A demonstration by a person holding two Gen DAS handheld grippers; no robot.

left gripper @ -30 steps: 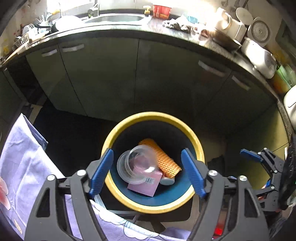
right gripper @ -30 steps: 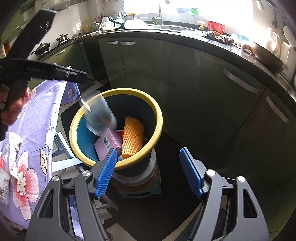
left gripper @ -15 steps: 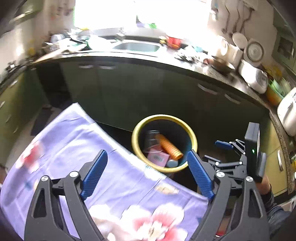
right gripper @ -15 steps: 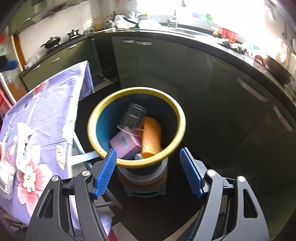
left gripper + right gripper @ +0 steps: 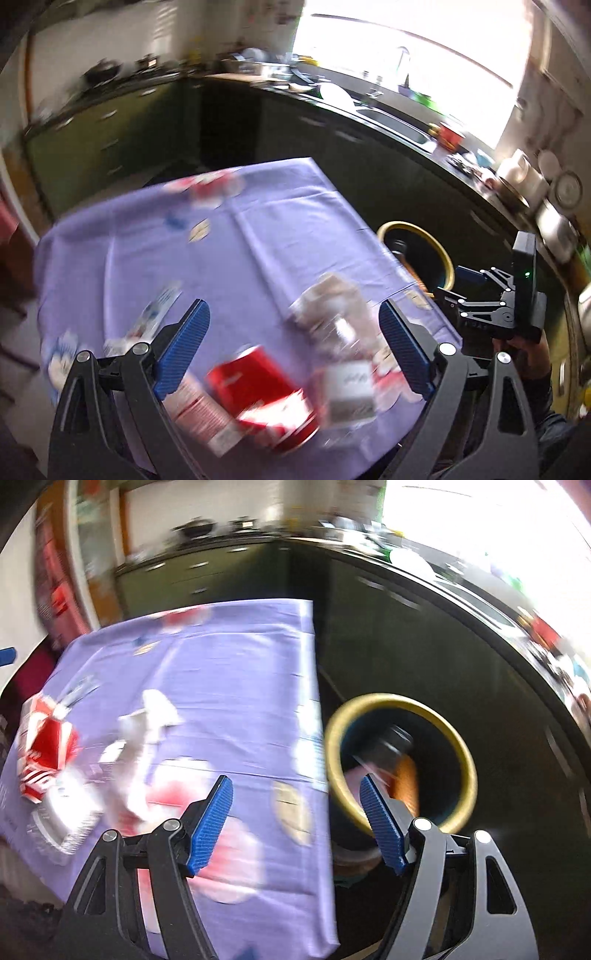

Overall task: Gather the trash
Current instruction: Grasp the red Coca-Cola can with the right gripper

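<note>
Trash lies on the purple tablecloth beneath the left hand-held gripper, jaws just opened wide, empty.

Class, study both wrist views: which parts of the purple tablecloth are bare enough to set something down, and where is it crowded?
Bare: the tablecloth's middle and its side toward the yellow-rimmed bin. Crowded: the near edge, where a red carton, a clear bottle and blurred paper scraps lie close together.
</note>
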